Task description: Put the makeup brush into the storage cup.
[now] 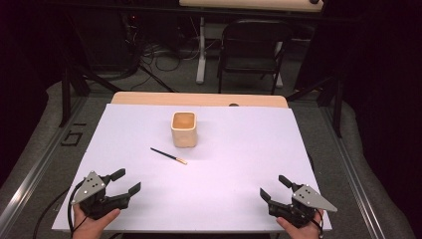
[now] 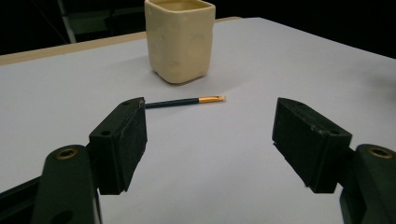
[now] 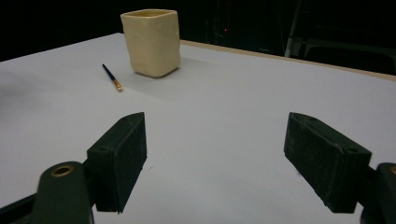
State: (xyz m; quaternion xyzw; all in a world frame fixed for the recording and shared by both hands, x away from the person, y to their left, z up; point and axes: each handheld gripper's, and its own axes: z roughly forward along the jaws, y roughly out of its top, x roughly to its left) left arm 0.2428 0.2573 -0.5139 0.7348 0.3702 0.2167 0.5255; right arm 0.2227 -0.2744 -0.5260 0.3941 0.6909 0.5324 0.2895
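Note:
A cream square cup (image 1: 184,129) stands upright near the middle of the white table top (image 1: 239,149). Just in front of it lies a thin dark paintbrush (image 1: 168,155) with a gold ferrule. My left gripper (image 1: 128,182) rests open at the near left corner, held by a hand. My right gripper (image 1: 274,187) rests open at the near right corner. In the left gripper view the cup (image 2: 180,39) and the paintbrush (image 2: 187,101) lie ahead of the left gripper (image 2: 210,140). The right gripper view shows the cup (image 3: 151,42) and paintbrush (image 3: 112,77) far ahead to the left of the right gripper (image 3: 215,161).
A wooden strip (image 1: 199,98) runs along the table's far edge. Behind the table stand a dark folding chair (image 1: 251,50) and cables on the floor. Dark surroundings flank both sides.

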